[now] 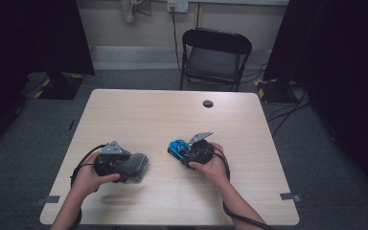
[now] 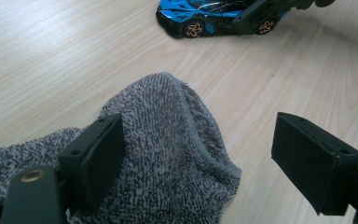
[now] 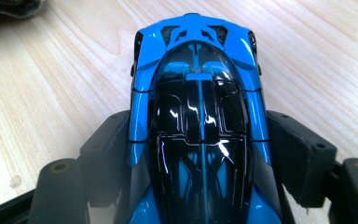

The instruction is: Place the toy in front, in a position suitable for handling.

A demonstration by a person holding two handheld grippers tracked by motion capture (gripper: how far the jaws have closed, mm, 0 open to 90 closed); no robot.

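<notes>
A blue and black toy car (image 3: 200, 60) stands on the wooden table (image 1: 172, 115), and my right gripper (image 3: 200, 140) is shut on it, one jaw pressed against each side of its body. In the high view the car (image 1: 175, 146) sits right of the table's middle, at the tips of the right gripper (image 1: 181, 151). A grey knitted cloth (image 2: 168, 154), shaped like a sock, lies on the table to the left. My left gripper (image 2: 203, 140) stands open over its hemmed end: one jaw rests against the fabric, the other is out over bare wood. The high view shows the left gripper (image 1: 133, 165) at the cloth (image 1: 139, 167).
Beyond the cloth in the left gripper view, the car (image 2: 205, 18) stands about a hand's width away. A black cable hole (image 1: 208, 103) marks the table's far side. A black folding chair (image 1: 215, 52) stands behind the table, with dark curtains at both sides.
</notes>
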